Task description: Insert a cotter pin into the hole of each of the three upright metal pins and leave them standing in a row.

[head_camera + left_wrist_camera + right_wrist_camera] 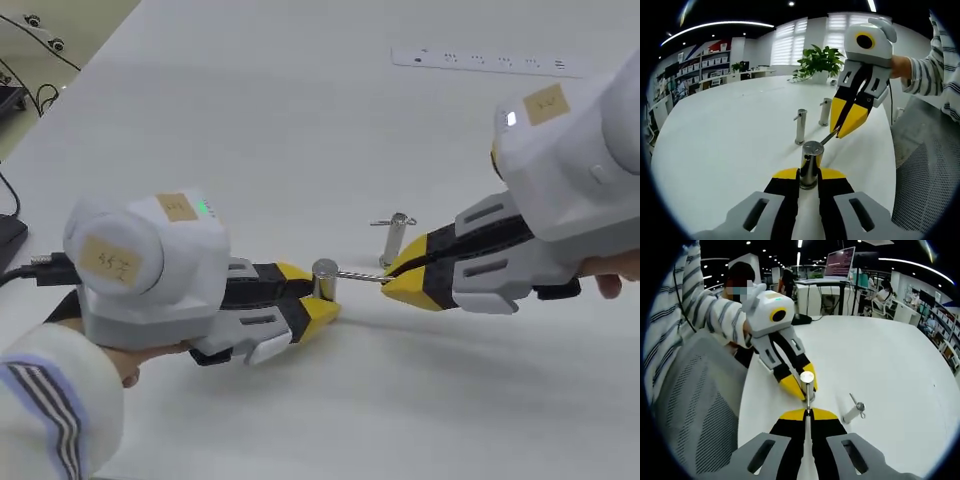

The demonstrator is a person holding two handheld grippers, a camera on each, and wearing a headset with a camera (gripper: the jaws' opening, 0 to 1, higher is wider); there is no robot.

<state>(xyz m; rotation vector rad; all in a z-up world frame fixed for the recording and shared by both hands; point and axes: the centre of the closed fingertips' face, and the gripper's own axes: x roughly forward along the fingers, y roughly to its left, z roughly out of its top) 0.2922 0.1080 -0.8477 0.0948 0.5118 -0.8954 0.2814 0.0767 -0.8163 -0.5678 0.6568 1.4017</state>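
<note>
My left gripper (318,296) (810,176) is shut on an upright metal pin (325,279) (810,164) (807,379), holding it low on the shaft. My right gripper (390,276) (808,413) is shut on a thin cotter pin (358,275) (828,137) (808,399). The cotter pin lies level and its tip meets the held pin just under the head. Two more metal pins (800,126) (825,111) stand beyond, each with a cotter pin through its top. One of them (397,232) (854,411) stands just behind my right gripper's tips.
The white table (300,130) has open room on all sides. A white power strip (490,62) lies at the far right. Black cables (30,90) run along the left edge. A mesh chair (925,165) stands beside the table.
</note>
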